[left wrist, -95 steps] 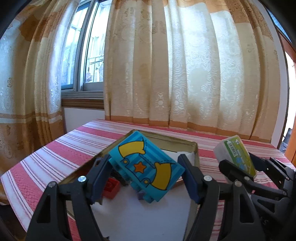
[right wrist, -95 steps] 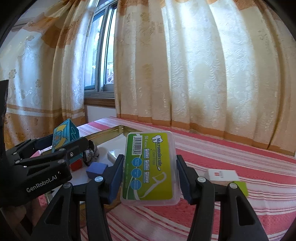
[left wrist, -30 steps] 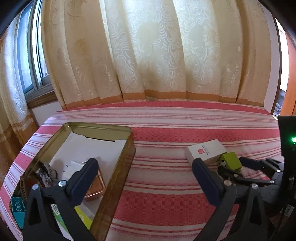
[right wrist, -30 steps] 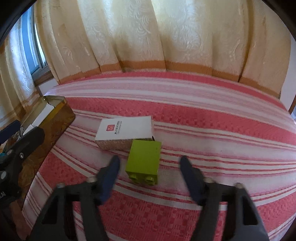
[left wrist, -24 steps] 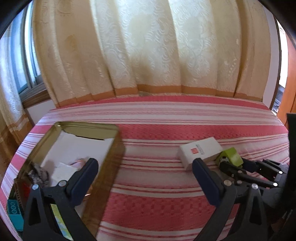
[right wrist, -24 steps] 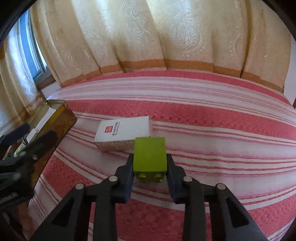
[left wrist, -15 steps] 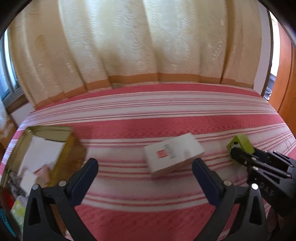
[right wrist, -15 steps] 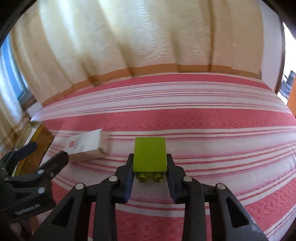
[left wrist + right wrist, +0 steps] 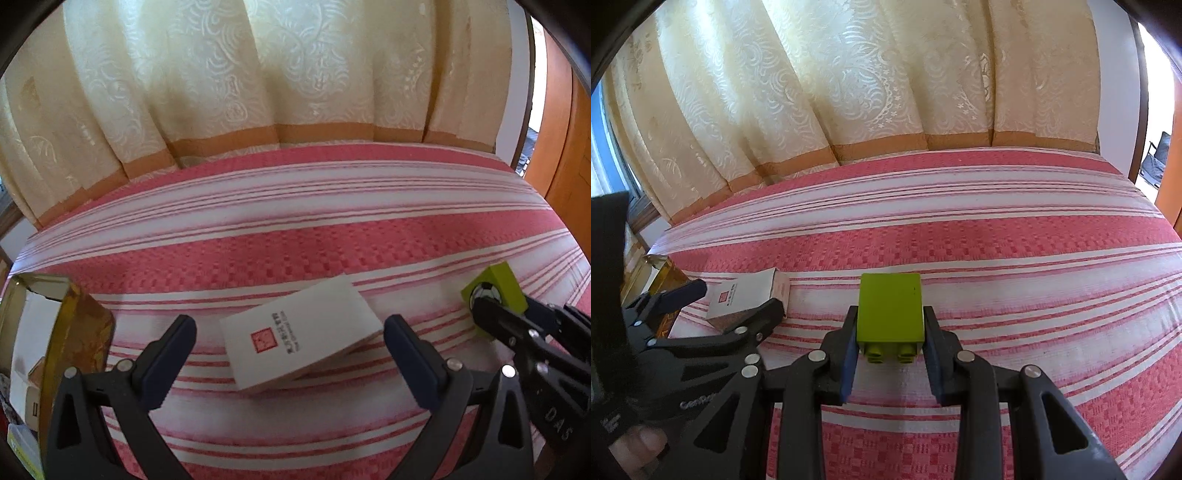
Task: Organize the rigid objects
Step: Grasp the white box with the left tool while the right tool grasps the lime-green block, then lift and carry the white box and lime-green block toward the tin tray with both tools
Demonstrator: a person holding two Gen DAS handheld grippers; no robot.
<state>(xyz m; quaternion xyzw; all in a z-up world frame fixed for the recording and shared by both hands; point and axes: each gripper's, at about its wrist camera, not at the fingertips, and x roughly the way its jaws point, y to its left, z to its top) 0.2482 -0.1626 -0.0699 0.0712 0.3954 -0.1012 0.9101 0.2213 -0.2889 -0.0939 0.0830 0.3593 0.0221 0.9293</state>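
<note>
Pickup step underway on both sides: right gripper (image 9: 890,334) has its jaws clamped on the lime-green plastic building block (image 9: 891,308), studs facing the cam, held just above the red-and-white striped cloth worktop (image 9: 997,236). Left gripper (image 9: 290,352) sits w/ jaws wide apart either side of the flat white cardboard box with a small red logo (image 9: 301,334), not touching it. Next, I'd say: close left on the box across its narrow width, then carry both over to the gold metal tin (image 9: 79,332) at far left.
</note>
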